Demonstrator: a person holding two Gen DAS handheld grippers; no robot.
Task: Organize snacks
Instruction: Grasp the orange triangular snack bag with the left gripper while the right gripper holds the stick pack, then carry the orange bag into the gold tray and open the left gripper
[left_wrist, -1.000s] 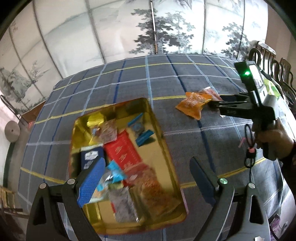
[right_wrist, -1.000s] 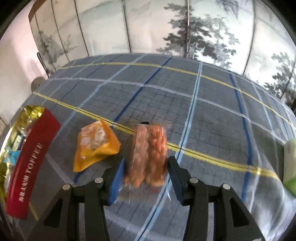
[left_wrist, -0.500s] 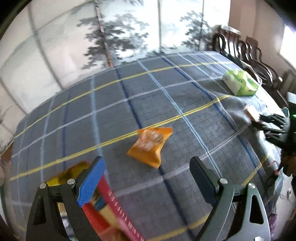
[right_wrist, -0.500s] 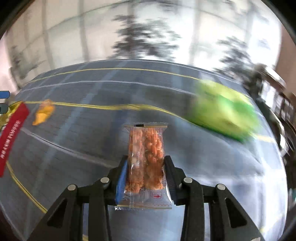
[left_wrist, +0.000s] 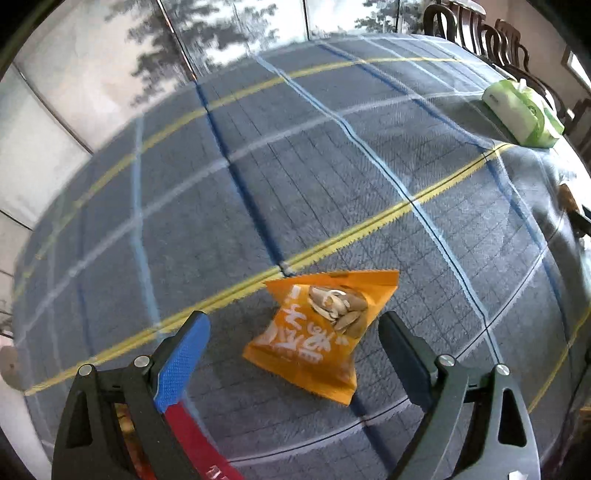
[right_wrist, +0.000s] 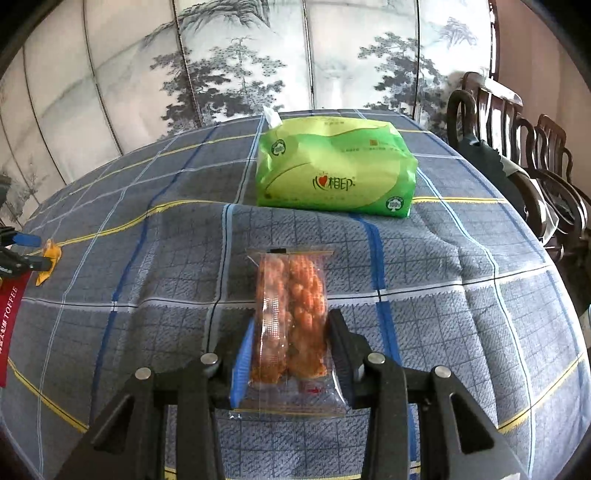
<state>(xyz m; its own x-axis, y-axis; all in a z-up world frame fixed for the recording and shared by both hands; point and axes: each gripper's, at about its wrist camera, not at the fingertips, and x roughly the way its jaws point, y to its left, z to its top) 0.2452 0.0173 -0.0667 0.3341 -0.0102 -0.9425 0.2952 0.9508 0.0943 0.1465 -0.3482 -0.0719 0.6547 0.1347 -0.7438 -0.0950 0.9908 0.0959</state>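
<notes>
The checked cloth covers the whole surface (right_wrist: 443, 258), with a green tissue pack (right_wrist: 336, 170) lying at its far side, clear of the work. The red toffee tin (left_wrist: 192, 439) sits just under the left tool (left_wrist: 291, 354), whose jaws have just been closing around the orange seed packet (left_wrist: 314, 339) but stand apart from it. The right tool (right_wrist: 290, 354) pinches a clear nut packet (right_wrist: 291, 317), lifted, probably bound for the tin.
</notes>
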